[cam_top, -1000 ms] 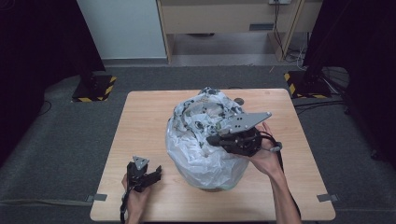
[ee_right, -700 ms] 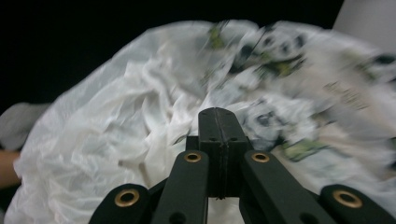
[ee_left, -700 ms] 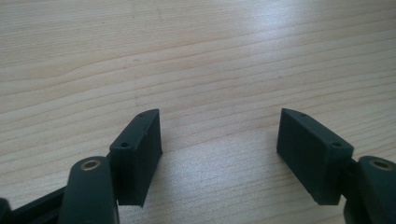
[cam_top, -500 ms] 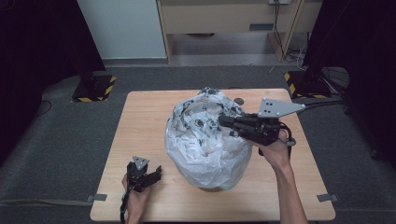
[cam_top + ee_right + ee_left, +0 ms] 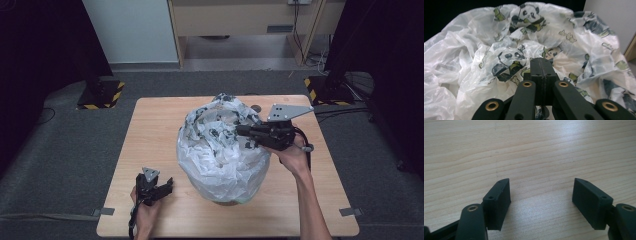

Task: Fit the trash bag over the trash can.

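A person stands at a wooden worktop [image 5: 150,130] with a handheld gripper in each hand. In the middle of the worktop sits a large, puffed-up white plastic bag [image 5: 220,150] printed with pandas, draped over something low and round whose base barely peeks out at the bag's near edge; what it is cannot be told.

The right gripper [image 5: 242,131] reaches in from the right of the bag, at the bag's crumpled upper rim. In the right gripper view its jaws are pressed tightly together, and the printed film [image 5: 506,60] bunches right around the tips. Whether a fold of film is actually caught between them cannot be made out.

The left gripper [image 5: 162,186] rests low on the worktop, to the near left of the bag and apart from it. In the left gripper view its jaws are spread wide over bare wood [image 5: 536,150], holding nothing.

Judging by this, the work is at an early or middle stage. The bag is loose, rumpled and open at the top, neither smoothed down nor tied. The right hand seems to be tugging the rim into place; the left hand's share, and any tidying around the bag's near left side, looks not yet started.
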{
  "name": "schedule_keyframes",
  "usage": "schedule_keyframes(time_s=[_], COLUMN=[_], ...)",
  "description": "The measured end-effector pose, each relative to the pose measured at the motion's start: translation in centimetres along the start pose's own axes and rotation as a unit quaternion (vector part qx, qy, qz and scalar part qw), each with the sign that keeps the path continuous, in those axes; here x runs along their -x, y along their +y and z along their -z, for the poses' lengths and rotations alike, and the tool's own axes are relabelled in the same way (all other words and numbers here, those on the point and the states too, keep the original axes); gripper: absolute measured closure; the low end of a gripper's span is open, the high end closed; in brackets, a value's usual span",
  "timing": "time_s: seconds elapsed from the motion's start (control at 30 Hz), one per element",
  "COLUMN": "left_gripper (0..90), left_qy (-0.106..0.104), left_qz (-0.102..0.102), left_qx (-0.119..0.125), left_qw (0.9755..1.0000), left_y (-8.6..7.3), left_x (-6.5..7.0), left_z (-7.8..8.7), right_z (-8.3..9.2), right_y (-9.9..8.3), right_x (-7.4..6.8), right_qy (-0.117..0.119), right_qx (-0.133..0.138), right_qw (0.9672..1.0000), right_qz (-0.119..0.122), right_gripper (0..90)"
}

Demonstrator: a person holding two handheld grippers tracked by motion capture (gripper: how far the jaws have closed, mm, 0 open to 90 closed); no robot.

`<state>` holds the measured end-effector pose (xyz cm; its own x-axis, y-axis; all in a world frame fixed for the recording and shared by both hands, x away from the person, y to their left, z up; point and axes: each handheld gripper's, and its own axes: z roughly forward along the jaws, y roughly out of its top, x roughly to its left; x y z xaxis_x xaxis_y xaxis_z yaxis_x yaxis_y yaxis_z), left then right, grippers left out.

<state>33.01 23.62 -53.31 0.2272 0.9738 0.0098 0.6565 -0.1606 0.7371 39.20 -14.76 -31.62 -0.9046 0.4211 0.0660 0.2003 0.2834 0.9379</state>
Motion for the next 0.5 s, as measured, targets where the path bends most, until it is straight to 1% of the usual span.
schedule_keyframes(time_s=[0.1, 0.17, 0.3, 0.33, 0.4, 0.43, 0.47, 0.5], left_gripper=[30.6, 30.6, 30.6, 30.6, 30.7, 30.7, 30.8, 30.7], left_qy=[0.000, 0.000, 0.000, -0.001, -0.001, -0.001, -0.002, -0.002], left_qz=[0.000, 0.000, 0.000, 0.000, -0.001, -0.001, -0.001, -0.001], left_qx=[0.000, 0.000, 0.000, 0.000, 0.001, 0.001, 0.001, 0.001], left_qw=[1.0000, 1.0000, 1.0000, 1.0000, 1.0000, 1.0000, 1.0000, 1.0000], left_y=[0.0, 0.0, 0.0, 0.0, 0.0, 0.0, 0.0, 0.0], left_x=[0.0, 0.0, 0.0, 0.0, 0.0, 0.0, 0.0, 0.0], left_z=[0.0, 0.0, 0.0, 0.0, 0.0, 0.0, 0.0, 0.0], right_z=[-0.3, -0.5, -1.1, -1.3, -2.0, -2.1, -2.0, -2.0], right_y=[0.2, 0.3, 0.3, 0.2, -0.2, -0.5, -0.5, -0.4], right_x=[0.0, 0.0, -0.2, -0.2, -0.2, -0.2, -0.2, -0.1], right_qy=[0.009, 0.013, 0.024, 0.024, 0.016, 0.008, 0.019, 0.022], right_qx=[-0.019, -0.027, -0.033, -0.041, -0.069, -0.070, -0.059, -0.056], right_qw=[0.9998, 0.9995, 0.9991, 0.9988, 0.9972, 0.9969, 0.9978, 0.9981], right_qz=[0.000, 0.005, 0.013, 0.015, 0.024, 0.035, 0.023, 0.015], right_gripper=[90.0, 90.0, 90.0, 90.0, 90.0, 90.0, 90.0, 90.0])
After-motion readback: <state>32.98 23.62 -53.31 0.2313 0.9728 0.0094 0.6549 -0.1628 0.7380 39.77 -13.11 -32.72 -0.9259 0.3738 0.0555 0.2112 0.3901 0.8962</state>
